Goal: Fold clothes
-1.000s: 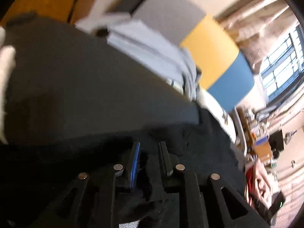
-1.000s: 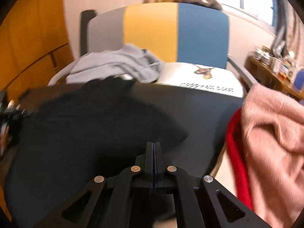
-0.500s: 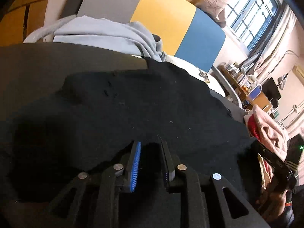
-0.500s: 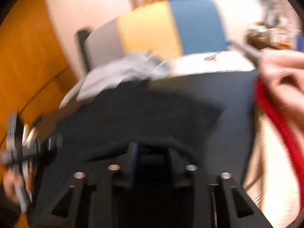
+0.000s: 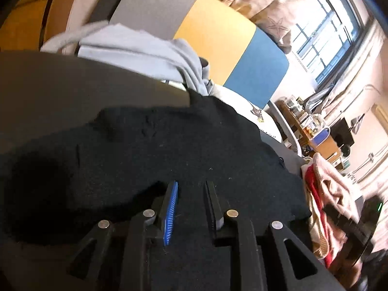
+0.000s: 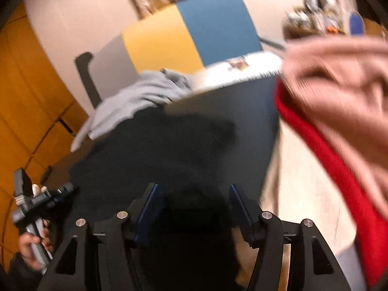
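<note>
a black garment lies spread on the dark table.

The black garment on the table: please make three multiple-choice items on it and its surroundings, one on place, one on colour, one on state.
1. Where does the black garment lie?
A. on the dark table
B. on the chair seat
C. on the floor

2. Which colour lies directly under the pink garment?
A. green
B. red
C. yellow

3. How is the right tool?
A. shut flat
B. open
C. out of view

Answers:
1 A, it is spread over the dark table.
2 B, a red garment edges it.
3 B, its jaws, just opened, stand apart over the black cloth.
</note>
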`<state>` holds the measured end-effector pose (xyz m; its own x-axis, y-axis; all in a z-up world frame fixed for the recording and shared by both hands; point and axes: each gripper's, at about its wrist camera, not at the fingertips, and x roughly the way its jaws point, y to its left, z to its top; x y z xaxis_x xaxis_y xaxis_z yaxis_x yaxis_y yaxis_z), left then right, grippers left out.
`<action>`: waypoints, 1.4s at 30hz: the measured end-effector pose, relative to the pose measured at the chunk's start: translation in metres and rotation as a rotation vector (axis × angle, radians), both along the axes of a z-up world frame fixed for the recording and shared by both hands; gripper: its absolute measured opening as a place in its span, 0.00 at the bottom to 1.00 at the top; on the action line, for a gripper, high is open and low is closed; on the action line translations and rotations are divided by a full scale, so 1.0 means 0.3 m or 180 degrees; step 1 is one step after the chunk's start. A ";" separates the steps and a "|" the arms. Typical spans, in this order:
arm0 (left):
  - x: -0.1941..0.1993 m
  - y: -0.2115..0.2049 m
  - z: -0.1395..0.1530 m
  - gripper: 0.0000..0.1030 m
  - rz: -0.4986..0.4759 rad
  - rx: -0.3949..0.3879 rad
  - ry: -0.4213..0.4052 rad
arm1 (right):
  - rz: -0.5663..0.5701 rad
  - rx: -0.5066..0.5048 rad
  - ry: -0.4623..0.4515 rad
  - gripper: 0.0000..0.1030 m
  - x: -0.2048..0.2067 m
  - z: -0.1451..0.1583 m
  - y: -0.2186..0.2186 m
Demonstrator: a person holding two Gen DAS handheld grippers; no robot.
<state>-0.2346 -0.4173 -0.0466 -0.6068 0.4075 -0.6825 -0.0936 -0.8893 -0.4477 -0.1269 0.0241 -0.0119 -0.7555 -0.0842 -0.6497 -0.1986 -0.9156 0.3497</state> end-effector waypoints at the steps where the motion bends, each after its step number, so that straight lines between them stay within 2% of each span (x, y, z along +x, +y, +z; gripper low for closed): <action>1: 0.000 0.009 -0.004 0.22 0.0016 -0.0080 -0.0009 | 0.0064 0.0084 0.0029 0.67 -0.034 0.018 -0.019; 4: -0.009 0.039 -0.052 0.21 0.0062 -0.0328 -0.0097 | 0.0323 0.0435 0.0007 0.73 -0.168 0.041 -0.116; 6: 0.002 0.024 -0.071 0.21 0.0110 -0.0233 -0.0003 | 0.0474 0.0574 -0.0172 0.73 -0.237 -0.003 -0.176; 9: -0.001 -0.001 -0.074 0.21 0.0184 -0.0089 -0.0059 | 0.0517 0.0721 -0.0553 0.74 -0.276 -0.133 -0.226; 10: 0.008 -0.007 -0.073 0.21 0.0208 -0.0061 -0.0059 | 0.0512 0.0777 -0.0602 0.75 -0.278 -0.159 -0.237; 14: 0.112 -0.058 -0.056 0.27 0.0351 0.0023 -0.0038 | 0.0475 0.0989 -0.0519 0.81 -0.269 -0.170 -0.259; 17: 0.245 -0.167 -0.045 0.29 0.0543 0.0147 -0.0036 | 0.0469 0.1035 -0.0533 0.83 -0.254 -0.172 -0.250; 20: 0.369 -0.336 -0.013 0.29 0.0885 0.0209 0.0025 | 0.0439 0.1065 -0.0535 0.85 -0.258 -0.190 -0.258; 24: 0.524 -0.573 0.045 0.33 0.1445 0.0324 0.0154 | 0.0357 0.1106 -0.0568 0.94 -0.262 -0.175 -0.253; 30: 0.753 -0.923 0.123 0.33 0.2541 0.0180 0.0236 | 0.0309 0.1151 -0.0593 0.97 -0.267 -0.171 -0.255; 32: 0.816 -0.981 0.134 0.34 0.2716 0.0204 0.0279 | 0.0304 0.1148 -0.0598 0.98 -0.268 -0.171 -0.253; 34: 0.845 -0.984 0.126 0.35 0.2677 0.0210 0.0285 | 0.0294 0.1153 -0.0605 0.99 -0.267 -0.170 -0.252; 37: 0.789 -0.887 0.091 0.35 0.2308 0.0131 0.0197 | 0.0286 0.1155 -0.0617 1.00 -0.266 -0.170 -0.250; 42: 0.574 -0.622 0.048 0.37 0.1338 0.0248 0.0069 | 0.0274 0.1144 -0.0616 1.00 -0.261 -0.170 -0.252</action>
